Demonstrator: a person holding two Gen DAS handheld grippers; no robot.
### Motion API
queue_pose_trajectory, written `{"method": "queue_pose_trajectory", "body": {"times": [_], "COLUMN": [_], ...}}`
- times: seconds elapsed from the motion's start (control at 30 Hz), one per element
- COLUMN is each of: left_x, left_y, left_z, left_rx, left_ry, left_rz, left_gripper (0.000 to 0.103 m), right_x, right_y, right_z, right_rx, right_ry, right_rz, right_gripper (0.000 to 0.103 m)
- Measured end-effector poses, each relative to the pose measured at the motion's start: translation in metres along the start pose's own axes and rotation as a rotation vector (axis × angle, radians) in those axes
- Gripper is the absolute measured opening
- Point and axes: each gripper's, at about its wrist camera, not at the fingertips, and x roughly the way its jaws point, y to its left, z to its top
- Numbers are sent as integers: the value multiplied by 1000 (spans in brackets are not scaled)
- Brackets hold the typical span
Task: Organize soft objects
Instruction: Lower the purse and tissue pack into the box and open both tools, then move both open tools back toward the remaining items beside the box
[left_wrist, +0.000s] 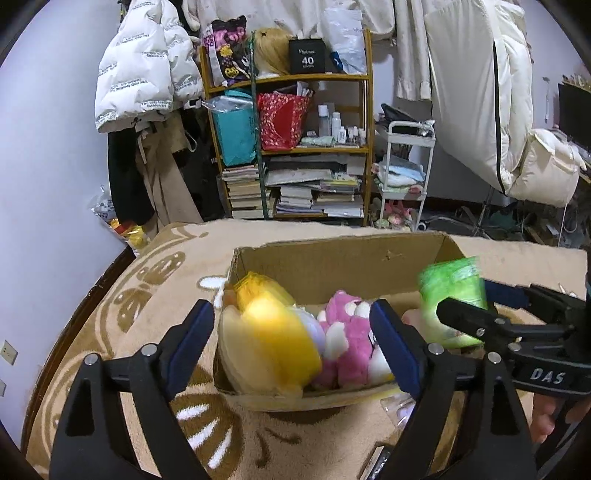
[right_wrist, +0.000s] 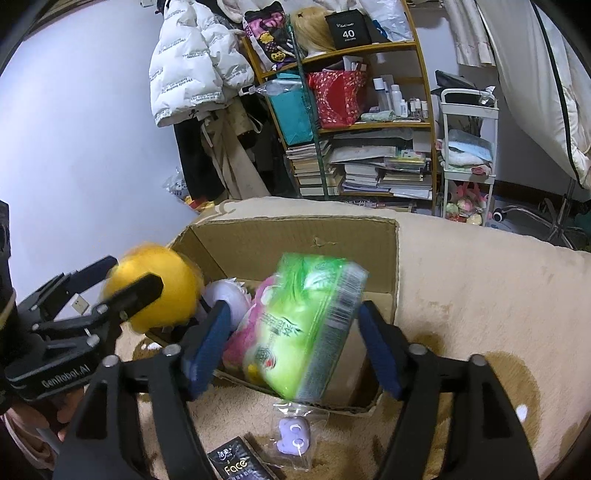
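Left gripper jaws spread, blurred yellow plush between them, contact unclear. Right gripper jaws spread, green tissue pack tilted between them, contact unclear. Both over cardboard box holding pink plush.

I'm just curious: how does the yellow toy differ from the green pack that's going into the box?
The yellow toy is round and fuzzy; the green pack is a flat-sided plastic packet with a barcode and print. The toy sits at the box's left end, the pack nearer the right. Both are blurred, over the box.
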Motion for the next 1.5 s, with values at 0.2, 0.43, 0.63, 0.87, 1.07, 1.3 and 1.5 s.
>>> {"method": "queue_pose_trajectory", "body": {"times": [0.2,0.43,0.63,0.87,1.07,1.3,1.5], "left_x": [0,-7,-27,-42,-63,-78,-77], "left_y": [-4,-7,-9,-21,-32,-30,-28], "left_z": [-3,-9,-17,-28,-37,-50,-61], "left_rx": [23,33,27,44,89,85,67], "left_ry": [7,80,89,152,143,162,200], "left_rz": [14,32,40,1,7,-2,-21], "left_gripper": [94,95,96,96,96,96,96], "right_x": [-3,-12,-25,-45,-61,-73,-70], "right_y": [-4,-5,-2,0,4,5,4], "right_z": [-1,0,0,-7,-16,-27,-36], "right_rx": [24,34,40,38,20,18,24], "right_ry": [-19,-51,-69,-66,-42,-8,46], "right_rz": [3,12,20,17,-27,-53,-74], "right_gripper": [89,93,95,98,102,102,103]}}
